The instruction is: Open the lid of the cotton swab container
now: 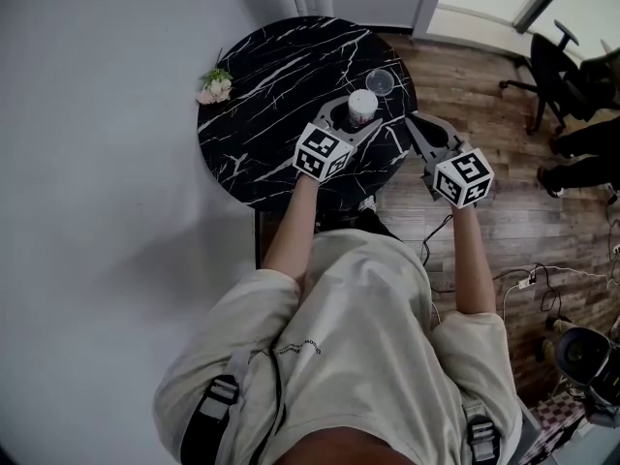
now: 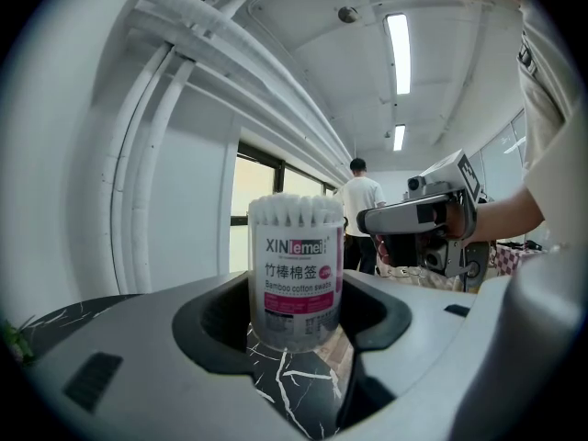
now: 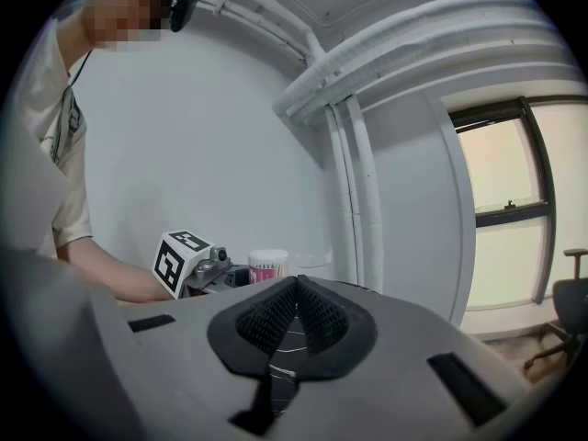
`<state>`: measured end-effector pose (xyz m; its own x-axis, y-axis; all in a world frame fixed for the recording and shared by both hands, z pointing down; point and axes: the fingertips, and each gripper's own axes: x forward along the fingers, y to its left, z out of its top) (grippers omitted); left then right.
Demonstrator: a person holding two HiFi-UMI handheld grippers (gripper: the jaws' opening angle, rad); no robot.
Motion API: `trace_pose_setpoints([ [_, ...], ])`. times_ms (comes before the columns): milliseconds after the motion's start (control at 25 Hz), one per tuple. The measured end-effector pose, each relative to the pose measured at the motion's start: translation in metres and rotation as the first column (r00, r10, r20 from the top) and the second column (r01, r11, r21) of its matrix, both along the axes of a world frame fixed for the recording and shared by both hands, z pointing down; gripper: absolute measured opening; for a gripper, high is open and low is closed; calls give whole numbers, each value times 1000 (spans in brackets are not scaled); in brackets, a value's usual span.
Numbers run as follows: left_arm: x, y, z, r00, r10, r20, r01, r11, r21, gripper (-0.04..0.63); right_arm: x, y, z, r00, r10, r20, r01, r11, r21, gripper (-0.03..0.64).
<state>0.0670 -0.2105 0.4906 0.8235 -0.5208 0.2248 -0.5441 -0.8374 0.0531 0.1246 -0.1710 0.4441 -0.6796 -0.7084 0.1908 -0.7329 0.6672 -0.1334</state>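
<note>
The cotton swab container point(image 1: 362, 102) stands upright near the far right of the round black marble table point(image 1: 262, 114). It is clear, with a pink and white label point(image 2: 294, 274), and the white swab tips show bare at its top. My left gripper point(image 1: 360, 117) has a jaw on each side of the container, pads against its wall. A clear round lid point(image 1: 380, 81) lies on the table just beyond it. My right gripper point(image 1: 414, 122) is at the table's right edge, shut with nothing between its ribbed pads point(image 3: 317, 315). It sees the container point(image 3: 267, 265) from the side.
A small bunch of flowers point(image 1: 214, 86) lies at the table's left edge. A white wall is on the left and wooden floor point(image 1: 504, 134) on the right, with an office chair point(image 1: 552, 61) and cables point(image 1: 533, 279). A person point(image 2: 358, 211) stands far off.
</note>
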Motion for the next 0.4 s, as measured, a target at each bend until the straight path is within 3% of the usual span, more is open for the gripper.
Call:
trace_pose_setpoints([
  [400,3,-5,1,1000,-10,9,10,1000,-2,267,3,-5,0,1000,2,-27,-2,1000,12,34],
])
